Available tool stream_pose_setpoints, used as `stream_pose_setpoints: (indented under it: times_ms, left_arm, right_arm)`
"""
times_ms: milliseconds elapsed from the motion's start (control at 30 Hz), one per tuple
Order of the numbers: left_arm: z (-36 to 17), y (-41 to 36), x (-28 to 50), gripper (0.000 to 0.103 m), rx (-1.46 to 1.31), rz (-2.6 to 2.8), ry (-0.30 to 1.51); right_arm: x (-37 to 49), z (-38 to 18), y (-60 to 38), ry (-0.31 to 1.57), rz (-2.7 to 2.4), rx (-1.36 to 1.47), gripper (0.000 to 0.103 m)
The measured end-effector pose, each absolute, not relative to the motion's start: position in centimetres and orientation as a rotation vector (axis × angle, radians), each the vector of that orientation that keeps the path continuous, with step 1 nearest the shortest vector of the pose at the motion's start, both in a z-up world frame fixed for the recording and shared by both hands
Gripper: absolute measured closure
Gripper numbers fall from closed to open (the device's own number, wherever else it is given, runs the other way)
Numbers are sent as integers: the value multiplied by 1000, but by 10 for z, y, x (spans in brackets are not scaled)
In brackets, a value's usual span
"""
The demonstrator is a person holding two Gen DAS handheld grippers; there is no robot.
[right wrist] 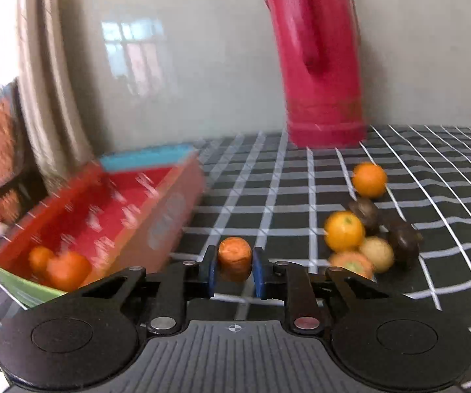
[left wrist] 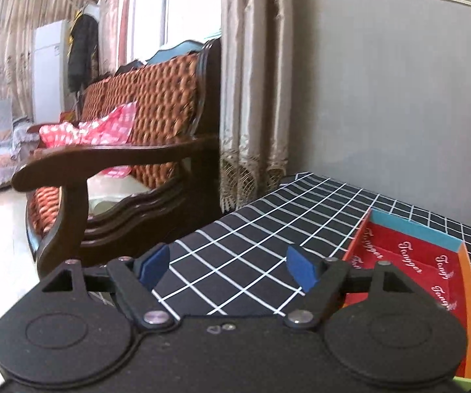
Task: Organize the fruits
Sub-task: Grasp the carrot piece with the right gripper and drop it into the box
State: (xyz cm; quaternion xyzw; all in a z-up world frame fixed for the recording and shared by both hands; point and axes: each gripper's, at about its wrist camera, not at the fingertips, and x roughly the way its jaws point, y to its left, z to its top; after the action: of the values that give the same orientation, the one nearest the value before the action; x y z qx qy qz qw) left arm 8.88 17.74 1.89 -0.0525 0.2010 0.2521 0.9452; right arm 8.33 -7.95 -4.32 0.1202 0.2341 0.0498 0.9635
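Hovering over the black white-gridded cloth surface (left wrist: 235, 245), the left claw (left wrist: 228, 267) stands wide, nothing between its pads. Right view: right claw (right wrist: 234, 270) clamps a stubby orange carrot piece (right wrist: 234, 255) (red-lined cardboard box (right wrist: 114, 203) just left).

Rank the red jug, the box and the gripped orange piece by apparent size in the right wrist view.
1. Red jug and box: both look large; the box sits nearer and is blurred, so unranked.
2. Orange piece, smallest, though closest to the camera.

Checked tablecloth (right wrist: 268, 196): box (right wrist: 183, 203), fruits (right wrist: 369, 180), flask (right wrist: 320, 65)
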Motion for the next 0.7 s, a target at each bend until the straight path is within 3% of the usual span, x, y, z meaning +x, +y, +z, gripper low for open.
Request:
stream_pose_setpoints:
  times_ms: [200,633,667,700]
  left_arm:
    - [13,191,89,30,-146,535,454]
    - [13,188,89,30,-140,535,462]
    - [13,187,89,30,-137,535,461]
    - [13,185,89,30,-135,534,460]
  right_arm:
    - [68,-24,-58,328,280,233,80]
    - [62,-29,-19,340,380,82,79]
    - [61,-29,-20,337,377,90,77]
    - [62,-29,-23,340,373,100,63]
